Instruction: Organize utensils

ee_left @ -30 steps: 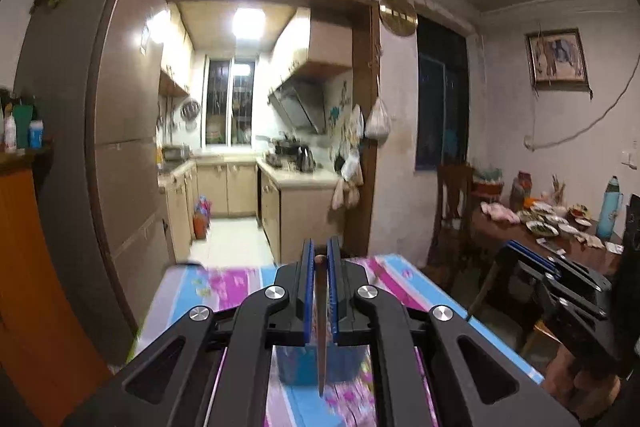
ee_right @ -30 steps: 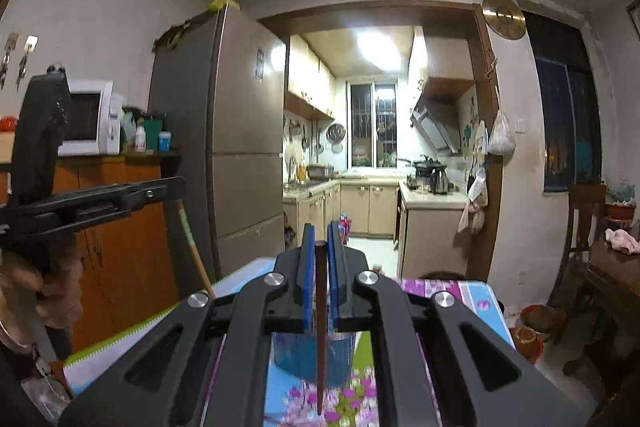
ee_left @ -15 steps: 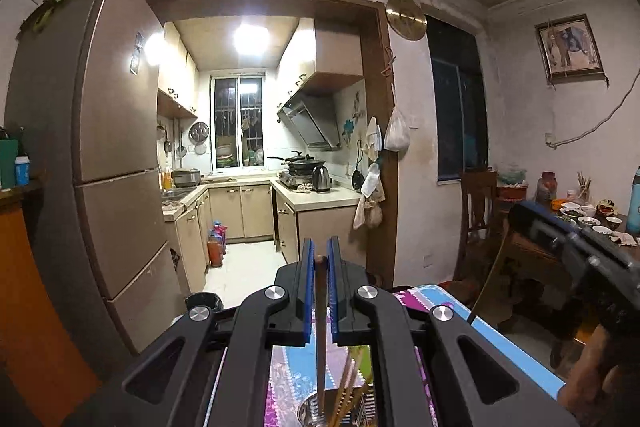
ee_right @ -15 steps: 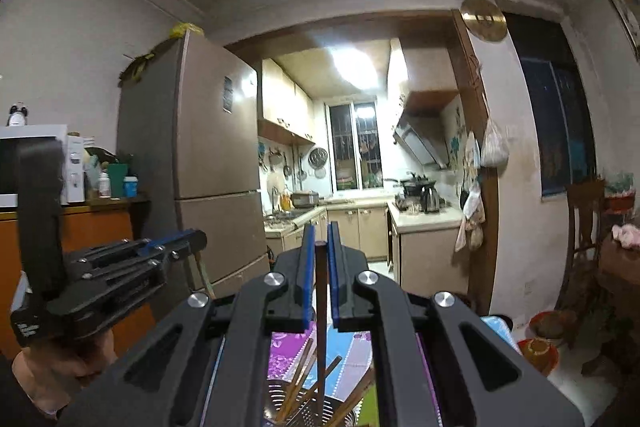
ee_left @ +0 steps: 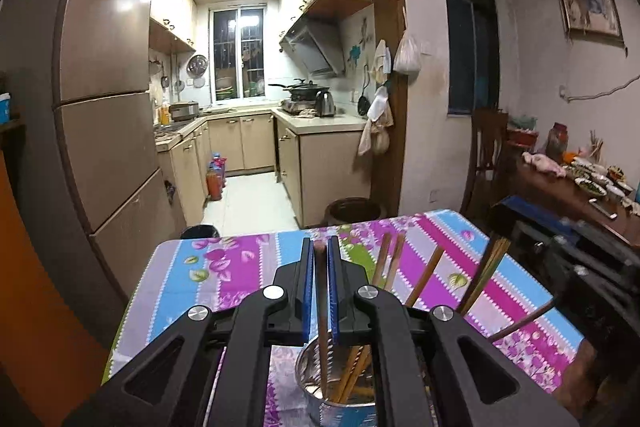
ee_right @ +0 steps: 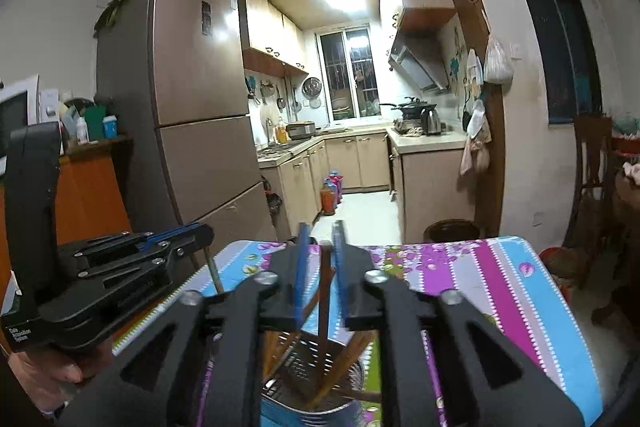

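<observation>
A steel utensil holder (ee_left: 320, 383) stands on the floral tablecloth (ee_left: 248, 267) and holds several brown chopsticks (ee_left: 390, 263). My left gripper (ee_left: 320, 247) is right above it, shut on one chopstick (ee_left: 322, 307) whose lower end reaches into the holder. My right gripper (ee_right: 321, 227) hangs over the same holder (ee_right: 308, 383), its blue pads apart; a chopstick (ee_right: 325, 287) stands loose between them with its lower end in the holder. The left gripper also shows in the right wrist view (ee_right: 204, 235), and the right gripper's body at the right of the left wrist view (ee_left: 568, 247).
The table's far edge (ee_left: 304, 233) faces a kitchen doorway with a dark bin (ee_left: 352, 207) beyond it. A tall brown fridge (ee_right: 192, 115) stands to the left. A wooden chair (ee_left: 486, 147) and a dining table with dishes (ee_left: 592, 183) are to the right.
Both grippers have come down over the holder with their chopsticks entering it. The right gripper's pads have opened and let go of its chopstick; the left stays shut.
</observation>
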`<state>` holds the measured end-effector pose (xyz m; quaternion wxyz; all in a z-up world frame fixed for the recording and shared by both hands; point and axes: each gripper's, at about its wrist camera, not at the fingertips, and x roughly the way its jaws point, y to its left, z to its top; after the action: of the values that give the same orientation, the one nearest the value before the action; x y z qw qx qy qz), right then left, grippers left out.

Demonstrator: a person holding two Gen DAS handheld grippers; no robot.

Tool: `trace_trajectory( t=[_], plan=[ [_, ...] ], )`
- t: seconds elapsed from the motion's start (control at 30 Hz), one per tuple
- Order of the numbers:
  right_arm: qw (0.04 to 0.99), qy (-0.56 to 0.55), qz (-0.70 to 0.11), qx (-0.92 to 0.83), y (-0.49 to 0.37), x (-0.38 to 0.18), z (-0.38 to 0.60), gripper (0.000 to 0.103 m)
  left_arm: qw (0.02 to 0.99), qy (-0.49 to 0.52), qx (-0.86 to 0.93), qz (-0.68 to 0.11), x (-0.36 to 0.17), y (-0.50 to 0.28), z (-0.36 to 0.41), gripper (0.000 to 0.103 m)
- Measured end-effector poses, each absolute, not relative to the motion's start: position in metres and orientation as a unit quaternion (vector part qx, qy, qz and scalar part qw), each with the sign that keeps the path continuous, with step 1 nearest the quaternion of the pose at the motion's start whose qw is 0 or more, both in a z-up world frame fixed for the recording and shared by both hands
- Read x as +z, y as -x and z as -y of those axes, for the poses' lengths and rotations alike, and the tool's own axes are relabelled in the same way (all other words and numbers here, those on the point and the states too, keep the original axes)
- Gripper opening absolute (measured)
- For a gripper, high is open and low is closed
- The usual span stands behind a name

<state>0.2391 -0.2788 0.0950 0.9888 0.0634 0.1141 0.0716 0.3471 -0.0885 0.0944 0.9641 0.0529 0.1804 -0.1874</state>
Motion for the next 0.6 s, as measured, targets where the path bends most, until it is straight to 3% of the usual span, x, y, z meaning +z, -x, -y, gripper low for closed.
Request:
trace_trajectory(
  t=[0.03,0.1,0.17,0.2,0.27,0.3,0.37,0.5,0.6],
  plan=[
    [0.99,-0.062,-0.106,0.068,-0.234,0.096,0.28,0.039,0.966,-0.056,-0.18,-0.178,0.093,-0.344,0.087,0.011],
    [0.992,-0.059,-0.088,0.061,-0.218,0.103,0.285,0.042,0.971,-0.063,-0.158,-0.165,0.096,-0.332,0.083,0.022],
    [0.995,-0.049,-0.071,0.045,-0.201,0.111,0.291,0.057,0.978,-0.069,-0.132,-0.144,0.099,-0.314,0.077,0.043],
    [0.997,-0.043,-0.056,0.034,-0.188,0.116,0.294,0.063,0.981,-0.071,-0.12,-0.135,0.101,-0.304,0.073,0.047],
    [0.999,-0.036,-0.031,0.012,-0.165,0.12,0.3,0.09,0.986,-0.075,-0.093,-0.114,0.104,-0.278,0.065,0.074],
    [0.999,-0.032,-0.019,0.002,-0.153,0.121,0.302,0.096,0.989,-0.075,-0.078,-0.103,0.105,-0.266,0.061,0.081],
    [0.999,-0.026,0.005,-0.02,-0.122,0.119,0.306,0.098,0.993,-0.078,-0.045,-0.076,0.104,-0.233,0.051,0.099],
    [0.997,-0.024,0.01,-0.077,-0.077,0.106,0.307,0.098,0.995,-0.088,-0.03,-0.044,0.103,-0.179,0.042,0.099],
    [0.996,-0.018,-0.014,-0.083,-0.049,0.092,0.305,0.098,0.993,-0.082,-0.06,-0.063,0.098,-0.147,0.038,0.099]
  ],
)
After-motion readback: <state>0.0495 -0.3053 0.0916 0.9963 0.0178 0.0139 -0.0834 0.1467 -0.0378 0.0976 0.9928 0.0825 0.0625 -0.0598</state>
